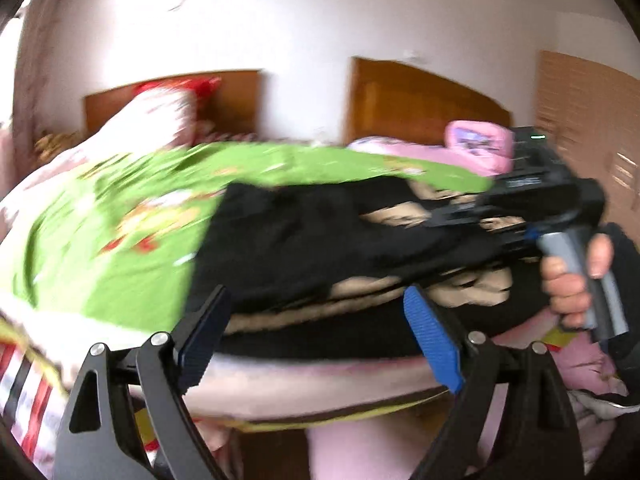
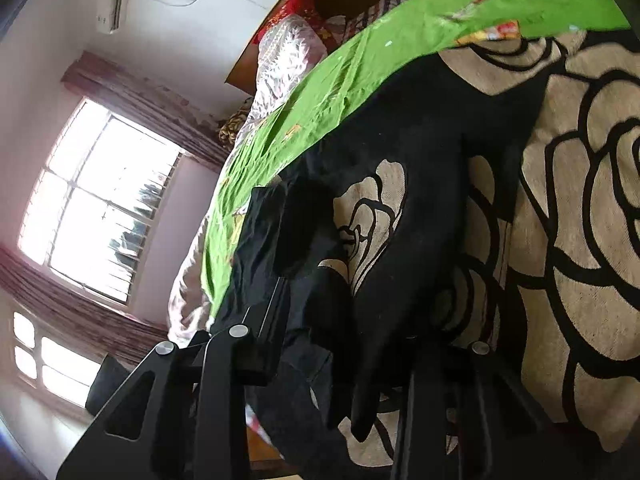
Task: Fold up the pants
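At the bottom of the left wrist view we see our left gripper (image 1: 320,344) spread wide, its blue pads (image 1: 434,344) holding nothing. Just beyond it the black pants (image 1: 288,240) lie across the rose-patterned blanket (image 1: 472,288), with the green sheet (image 1: 120,232) farther back. At mid right our right gripper (image 1: 520,216) reaches over the pants. In the right wrist view its jaws pinch black cloth.
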Demonstrator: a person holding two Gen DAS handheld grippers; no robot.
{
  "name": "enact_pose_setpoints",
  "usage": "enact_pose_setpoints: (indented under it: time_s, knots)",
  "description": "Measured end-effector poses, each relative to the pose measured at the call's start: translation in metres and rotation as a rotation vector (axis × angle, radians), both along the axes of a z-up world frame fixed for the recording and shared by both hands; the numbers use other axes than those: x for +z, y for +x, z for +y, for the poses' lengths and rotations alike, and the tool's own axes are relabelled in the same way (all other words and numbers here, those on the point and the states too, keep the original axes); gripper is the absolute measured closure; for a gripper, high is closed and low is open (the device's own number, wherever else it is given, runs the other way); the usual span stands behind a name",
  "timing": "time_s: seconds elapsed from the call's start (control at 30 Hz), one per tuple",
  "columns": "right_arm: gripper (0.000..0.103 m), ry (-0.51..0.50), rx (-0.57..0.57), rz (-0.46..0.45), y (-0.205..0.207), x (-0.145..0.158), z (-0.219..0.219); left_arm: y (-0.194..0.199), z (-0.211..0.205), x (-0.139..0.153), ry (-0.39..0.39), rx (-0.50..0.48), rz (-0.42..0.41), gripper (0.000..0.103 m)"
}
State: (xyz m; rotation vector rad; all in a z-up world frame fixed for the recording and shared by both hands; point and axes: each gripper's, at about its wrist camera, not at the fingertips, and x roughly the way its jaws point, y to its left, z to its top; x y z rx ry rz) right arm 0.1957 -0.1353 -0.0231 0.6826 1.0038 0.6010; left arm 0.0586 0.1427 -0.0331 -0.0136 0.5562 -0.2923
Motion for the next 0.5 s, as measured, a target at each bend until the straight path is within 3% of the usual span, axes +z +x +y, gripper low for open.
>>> enact_pose_setpoints:
  time_s: [0.03, 0.07, 0.27, 0.5]
  knots:
    - [0.079, -0.028, -0.006, -0.021, -0.002, 0.003, 0.002, 0.0, 0.005, -0.003, 0.007, 0.012, 0.01, 0.015]
    - [0.094, -0.05, -0.004, -0.041, -0.003, 0.006, 0.005, 0.001, 0.009, -0.008, 0.009, 0.012, 0.026, 0.015]
    - [0.095, -0.088, -0.038, -0.194, -0.018, 0.04, 0.002, 0.005, 0.003, -0.016, 0.038, 0.003, 0.011, 0.009]
    - [0.095, -0.134, -0.068, -0.182, -0.025, 0.025, -0.007, 0.013, -0.005, -0.019, 0.073, 0.003, 0.01, 0.009]
